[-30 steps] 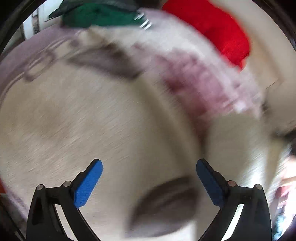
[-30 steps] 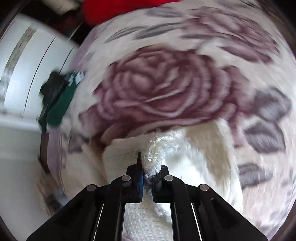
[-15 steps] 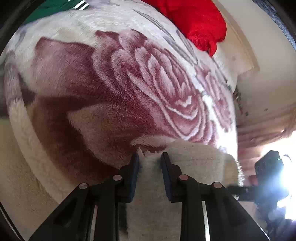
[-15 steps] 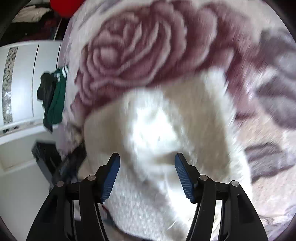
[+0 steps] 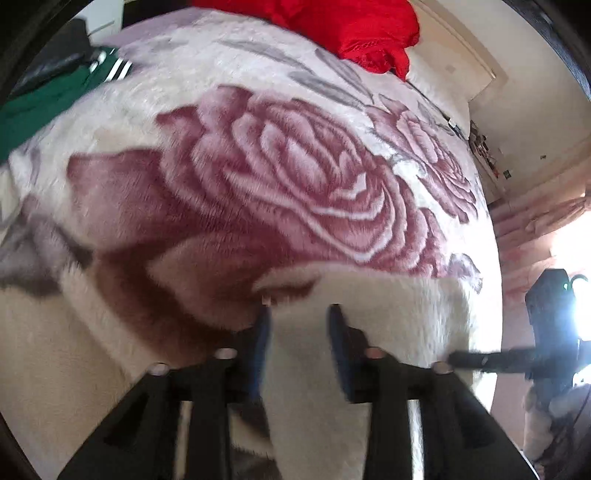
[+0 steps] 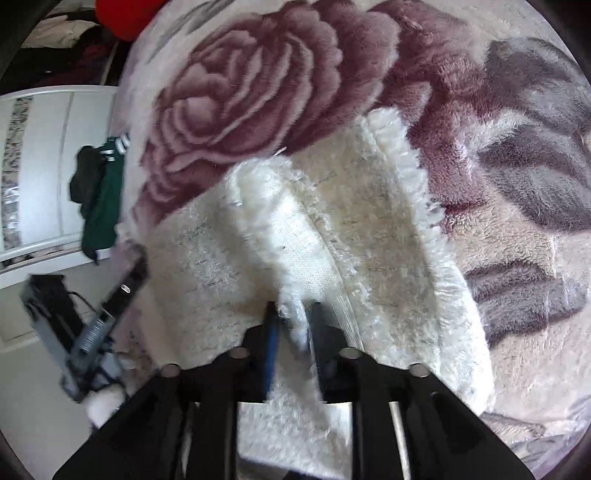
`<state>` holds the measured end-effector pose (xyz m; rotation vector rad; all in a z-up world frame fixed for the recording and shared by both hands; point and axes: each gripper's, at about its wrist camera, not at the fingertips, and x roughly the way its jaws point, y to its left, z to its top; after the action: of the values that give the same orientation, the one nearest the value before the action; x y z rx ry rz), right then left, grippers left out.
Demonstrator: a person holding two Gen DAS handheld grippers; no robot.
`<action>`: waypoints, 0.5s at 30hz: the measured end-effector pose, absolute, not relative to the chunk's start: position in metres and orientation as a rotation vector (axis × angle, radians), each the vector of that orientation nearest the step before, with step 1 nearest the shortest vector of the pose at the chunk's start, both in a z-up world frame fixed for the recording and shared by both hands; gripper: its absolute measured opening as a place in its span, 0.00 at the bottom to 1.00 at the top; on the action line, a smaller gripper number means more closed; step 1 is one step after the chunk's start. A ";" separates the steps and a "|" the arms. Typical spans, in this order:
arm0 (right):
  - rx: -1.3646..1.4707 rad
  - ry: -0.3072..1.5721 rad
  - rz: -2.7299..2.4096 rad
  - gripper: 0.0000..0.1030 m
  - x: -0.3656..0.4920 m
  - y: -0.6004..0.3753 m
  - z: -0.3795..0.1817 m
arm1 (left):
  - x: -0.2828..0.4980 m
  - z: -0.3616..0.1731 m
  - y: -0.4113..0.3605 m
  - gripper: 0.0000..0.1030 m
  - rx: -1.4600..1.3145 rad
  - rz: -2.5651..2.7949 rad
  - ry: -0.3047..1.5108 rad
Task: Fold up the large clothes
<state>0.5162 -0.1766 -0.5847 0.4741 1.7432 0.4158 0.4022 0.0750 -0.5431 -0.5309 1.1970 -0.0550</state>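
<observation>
A fluffy cream-white garment (image 6: 354,206) lies on the bed's rose-patterned blanket (image 6: 251,92), partly folded with a raised ridge down its middle. My right gripper (image 6: 291,314) is shut on that ridge of white fabric. In the left wrist view the same garment (image 5: 388,306) lies at the lower middle. My left gripper (image 5: 299,317) sits over its near edge with the blue fingers a hand's width apart and white fabric between them. The fingers are blurred, and I cannot tell whether they touch the fabric.
A red cloth (image 5: 332,26) lies at the far end of the blanket (image 5: 295,173). A green striped garment (image 5: 44,99) lies at the bed's left edge, also in the right wrist view (image 6: 103,192). A white wardrobe (image 6: 40,173) stands beyond.
My right gripper, open half a second ago, has shut on the garment's ridge. My left gripper's fingers have spread a little wider over the garment's edge.
</observation>
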 end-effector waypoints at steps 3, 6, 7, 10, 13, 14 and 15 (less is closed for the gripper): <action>0.554 1.745 0.501 0.62 0.510 -0.181 -0.584 | 0.388 -0.550 0.073 0.43 -0.566 -0.037 1.207; 0.511 1.743 0.520 0.62 0.506 -0.177 -0.581 | 0.375 -0.546 0.074 0.43 -0.594 -0.010 1.194; 0.509 1.731 0.522 0.62 0.505 -0.180 -0.574 | 0.369 -0.544 0.075 0.43 -0.598 0.004 1.191; 0.472 1.666 0.497 0.95 0.498 -0.200 -0.554 | 0.349 -0.541 0.077 0.45 -0.643 0.008 1.183; 0.390 1.619 0.431 1.00 0.488 -0.221 -0.551 | 0.333 -0.550 0.067 0.66 -0.679 -0.038 1.212; 0.358 1.626 0.428 1.00 0.486 -0.223 -0.558 | 0.330 -0.555 0.062 0.66 -0.680 -0.053 1.225; 0.341 1.633 0.432 1.00 0.485 -0.226 -0.564 | 0.329 -0.562 0.057 0.66 -0.690 -0.069 1.241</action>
<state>0.4850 -0.2256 -0.5643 0.3408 1.6333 0.4317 0.3286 0.0569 -0.5625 -0.6904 1.2406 -0.0694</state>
